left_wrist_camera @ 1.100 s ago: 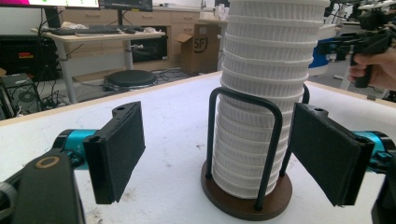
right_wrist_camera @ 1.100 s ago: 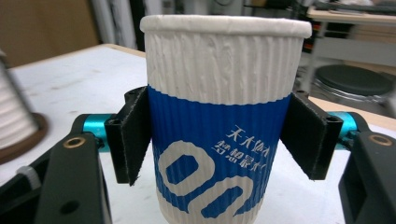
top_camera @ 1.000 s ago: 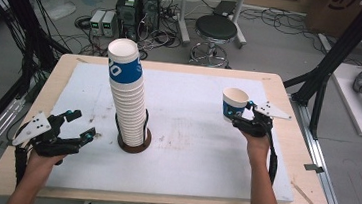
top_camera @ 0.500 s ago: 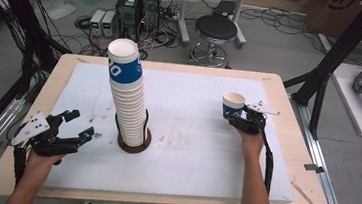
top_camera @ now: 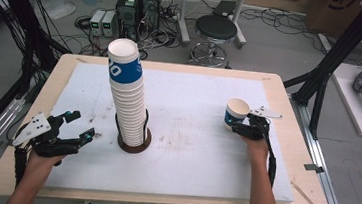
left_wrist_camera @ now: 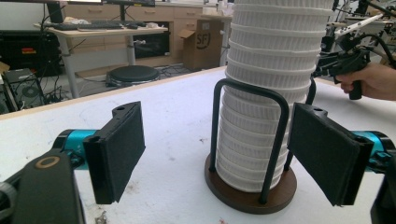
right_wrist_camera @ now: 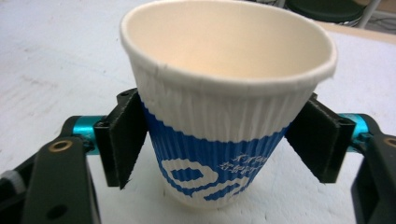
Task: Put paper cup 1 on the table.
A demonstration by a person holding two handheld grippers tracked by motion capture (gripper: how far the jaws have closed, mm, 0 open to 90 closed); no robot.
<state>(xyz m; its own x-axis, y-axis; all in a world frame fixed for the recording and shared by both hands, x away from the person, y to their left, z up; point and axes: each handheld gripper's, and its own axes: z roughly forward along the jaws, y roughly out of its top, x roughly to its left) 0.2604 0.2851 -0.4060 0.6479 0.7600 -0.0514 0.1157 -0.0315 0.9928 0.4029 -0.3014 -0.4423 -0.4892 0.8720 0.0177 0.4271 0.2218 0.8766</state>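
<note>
Paper cup (right_wrist_camera: 224, 121), light and easily crushed, stands upright at the counter's (top_camera: 273, 171) right side, grasped at mid-wall by the right tongs (top_camera: 240, 128). Left tongs (top_camera: 73, 129) rest spread wide near the tall cup stack (top_camera: 126, 102) in its holder (left_wrist_camera: 254, 191).

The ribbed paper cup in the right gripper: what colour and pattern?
White ribbed paper cup with a blue band bearing white print, cream inside; clearest in the right gripper view.

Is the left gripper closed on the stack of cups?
No, the left gripper is open, its pads apart from the cup stack.
</note>
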